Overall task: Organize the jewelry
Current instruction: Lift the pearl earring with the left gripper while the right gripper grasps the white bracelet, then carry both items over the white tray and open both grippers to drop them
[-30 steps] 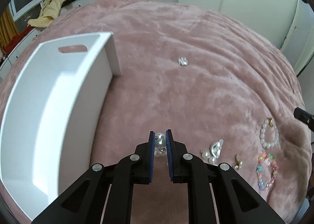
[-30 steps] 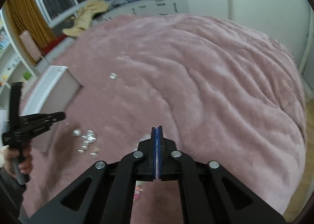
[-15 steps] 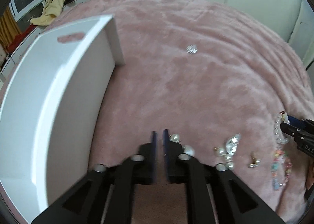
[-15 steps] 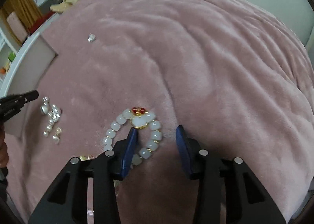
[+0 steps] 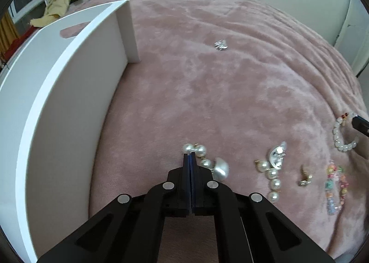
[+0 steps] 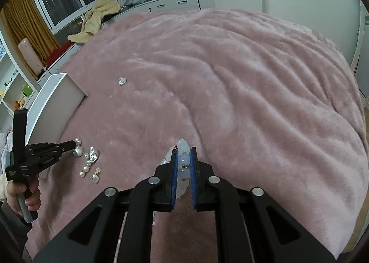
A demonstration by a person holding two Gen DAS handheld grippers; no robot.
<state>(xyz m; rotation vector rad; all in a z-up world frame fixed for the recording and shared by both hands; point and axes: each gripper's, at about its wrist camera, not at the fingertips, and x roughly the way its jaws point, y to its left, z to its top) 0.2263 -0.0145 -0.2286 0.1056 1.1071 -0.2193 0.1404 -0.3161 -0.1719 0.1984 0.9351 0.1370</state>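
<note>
My left gripper [image 5: 190, 155] is shut, its tips against a pearl earring [image 5: 203, 159] that lies on the pink blanket; whether it pinches the earring's pin I cannot tell. The left gripper also shows in the right wrist view [image 6: 75, 143]. My right gripper [image 6: 183, 152] is shut on a white bead bracelet [image 6: 183, 159], beads held between the blue pads. The same bracelet shows at the right edge of the left wrist view [image 5: 343, 138]. A second pearl earring [image 5: 272, 170], a small gold earring [image 5: 305, 178] and a colourful bead bracelet [image 5: 334, 184] lie nearby.
A white box with a handle slot [image 5: 69, 92] stands on the left of the bed. A small silver piece [image 5: 221, 45] lies further out on the blanket. Cabinets, windows and a yellow cloth [image 6: 96, 20] are beyond the bed.
The left gripper dropped the pearl earring onto the blanket, then shut at it again. The right gripper opened, came down over the white bracelet and shut on it.
</note>
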